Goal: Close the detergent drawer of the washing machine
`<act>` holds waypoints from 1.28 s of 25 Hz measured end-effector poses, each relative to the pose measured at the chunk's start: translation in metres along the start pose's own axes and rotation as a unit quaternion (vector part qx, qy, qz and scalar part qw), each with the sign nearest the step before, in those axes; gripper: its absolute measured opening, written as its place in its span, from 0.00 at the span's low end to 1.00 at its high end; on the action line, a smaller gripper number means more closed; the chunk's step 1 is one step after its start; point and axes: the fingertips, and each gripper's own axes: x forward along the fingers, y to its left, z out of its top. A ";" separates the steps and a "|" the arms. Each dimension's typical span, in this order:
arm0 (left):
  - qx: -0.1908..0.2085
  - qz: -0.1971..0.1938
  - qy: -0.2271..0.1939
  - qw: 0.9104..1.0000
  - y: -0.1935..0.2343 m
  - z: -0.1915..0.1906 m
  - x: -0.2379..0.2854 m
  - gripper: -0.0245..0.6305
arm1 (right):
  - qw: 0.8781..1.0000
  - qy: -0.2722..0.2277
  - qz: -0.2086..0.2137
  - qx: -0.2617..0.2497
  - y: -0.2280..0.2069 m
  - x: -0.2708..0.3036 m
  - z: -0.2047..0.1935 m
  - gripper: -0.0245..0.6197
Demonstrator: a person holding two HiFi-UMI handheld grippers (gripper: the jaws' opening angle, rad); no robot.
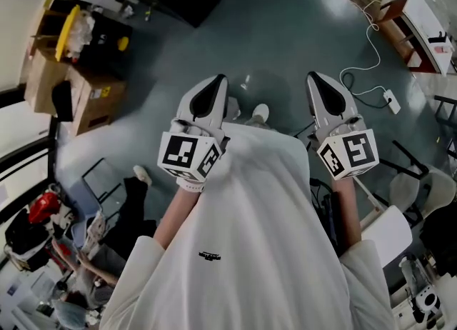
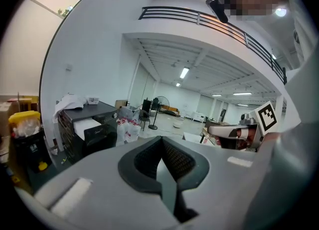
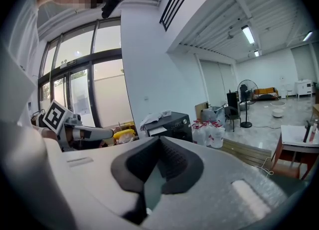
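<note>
Nothing's started yet: your left tongs (image 2: 162,144) and right tongs (image 3: 159,142) are both shut and empty. The dark machine (image 2: 87,124), probably the washer, sits well away, and I can't make out its drawer.

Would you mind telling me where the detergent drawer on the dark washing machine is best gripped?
Probably by its white front edge, coming straight at the front of the washing machine: the detergent drawer appears to jut forward from the top of the dark front. It is too far off to make out a handle.
</note>
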 end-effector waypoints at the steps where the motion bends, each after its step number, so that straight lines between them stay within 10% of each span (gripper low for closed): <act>1: -0.002 0.002 0.002 1.000 0.001 -0.001 -0.001 0.06 | 1.000 -0.001 0.000 0.002 -0.001 0.001 0.000 0.04; 32: -0.039 -0.017 -0.022 0.999 0.102 0.059 0.091 0.06 | 0.999 0.026 -0.017 -0.017 -0.035 0.123 0.051 0.04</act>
